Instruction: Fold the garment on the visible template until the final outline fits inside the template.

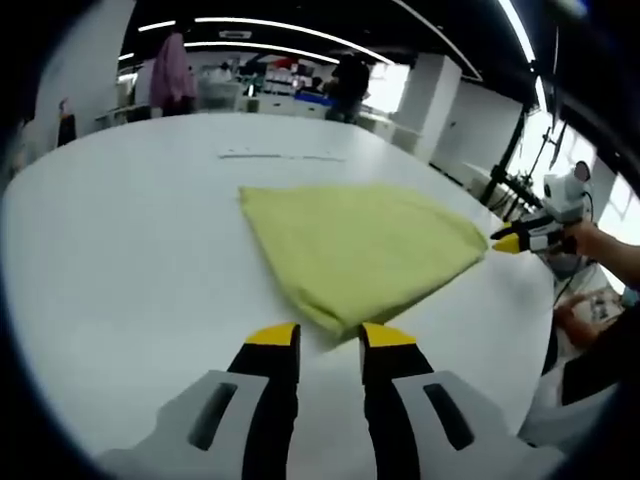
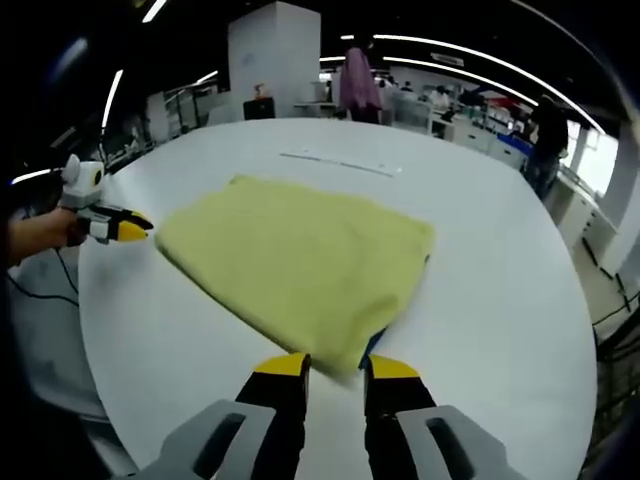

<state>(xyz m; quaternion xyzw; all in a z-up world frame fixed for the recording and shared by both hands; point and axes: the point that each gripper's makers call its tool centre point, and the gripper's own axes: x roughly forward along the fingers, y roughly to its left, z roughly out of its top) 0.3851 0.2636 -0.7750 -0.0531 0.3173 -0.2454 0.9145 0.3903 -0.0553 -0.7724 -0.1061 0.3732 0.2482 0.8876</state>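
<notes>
Yellow-green garment [image 1: 360, 250] lies folded flat on the white table [image 1: 130, 260], roughly in the table's middle. In the left gripper view the left gripper [image 1: 330, 345] sits low in front, yellow-tipped jaws parted by a narrow gap, nothing between them; the near corner of the garment ends just ahead of the tips, close, and whether it touches them can't be told. Same view, right gripper [image 1: 520, 240] comes in from the right, held by a hand [image 1: 600, 240], its yellow tip right at the garment's far-right corner; how far its jaws are open can't be told there. In the right gripper view the right gripper [image 2: 335, 375] has jaws a narrow gap apart, and the garment's [image 2: 300, 265] near corner reaches down to the gap, its edge just at or over the tips; a firm grip can't be confirmed. A bit of blue shows under that corner by the right jaw. The left gripper [image 2: 115, 228] enters from the left, tip just beside the garment's left corner. Garment outline is wedge-like: broad far edge, tapering toward each camera's near corner; long axis runs corner to corner between the two grippers. A thin pale strip [image 2: 340, 163] lies on the table beyond the garment, apart from it. People and benches in the background.
</notes>
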